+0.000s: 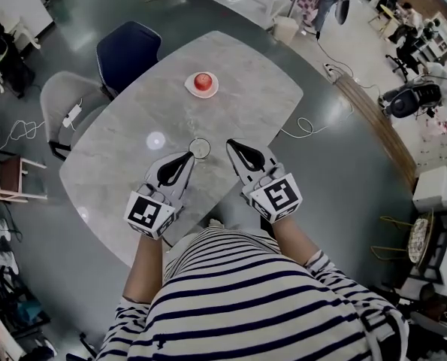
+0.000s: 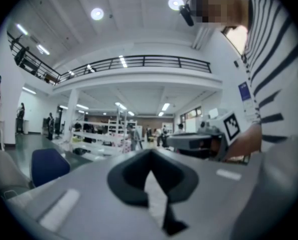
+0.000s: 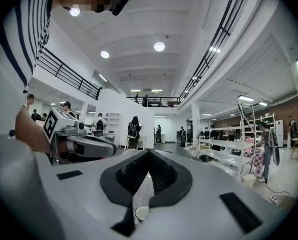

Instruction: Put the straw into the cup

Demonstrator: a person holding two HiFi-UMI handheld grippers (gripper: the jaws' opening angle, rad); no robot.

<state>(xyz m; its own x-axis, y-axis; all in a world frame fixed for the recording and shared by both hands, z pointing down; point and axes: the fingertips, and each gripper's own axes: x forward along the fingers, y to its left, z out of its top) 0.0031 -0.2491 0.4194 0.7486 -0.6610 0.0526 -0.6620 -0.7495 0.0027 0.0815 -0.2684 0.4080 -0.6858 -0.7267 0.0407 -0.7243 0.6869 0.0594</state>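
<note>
A small clear cup stands on the grey marble table, between my two grippers. My left gripper points at it from the lower left, its tips close to the cup's rim, jaws shut with nothing seen between them. My right gripper lies just right of the cup, also shut and empty. In the right gripper view the cup shows through the gap behind the closed tips. The left gripper view shows only its closed jaws and the hall. I see no straw in any view.
A white saucer with a red object sits further back on the table. A blue chair and a grey chair stand at the table's far left side. The person's striped shirt is at the near edge.
</note>
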